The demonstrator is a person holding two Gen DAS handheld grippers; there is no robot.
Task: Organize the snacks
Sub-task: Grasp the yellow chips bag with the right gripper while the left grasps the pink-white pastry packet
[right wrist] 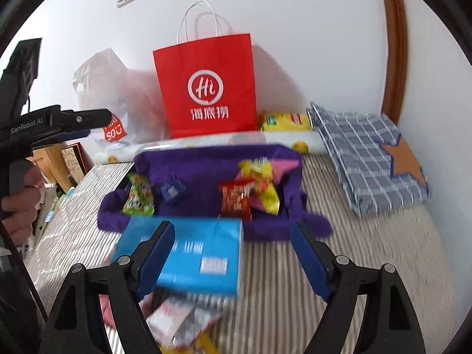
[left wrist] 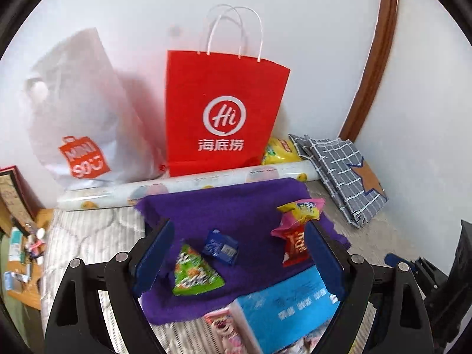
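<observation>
The blue box (right wrist: 188, 253) is lying flat in front of the purple cloth (right wrist: 206, 171), its near edge and the packets below it blurring out behind the right gripper (right wrist: 233, 253), whose jaws are standing apart with nothing pressed between them. The left gripper (left wrist: 239, 265) is tilting down over the cloth, jaws gaping wide and empty, a hand (right wrist: 20, 203) gripping its handle. The green packet (left wrist: 194, 271) is pointing its narrow tip toward the red bag (left wrist: 221, 112), the red packet (left wrist: 295, 246) standing lengthwise beside it
</observation>
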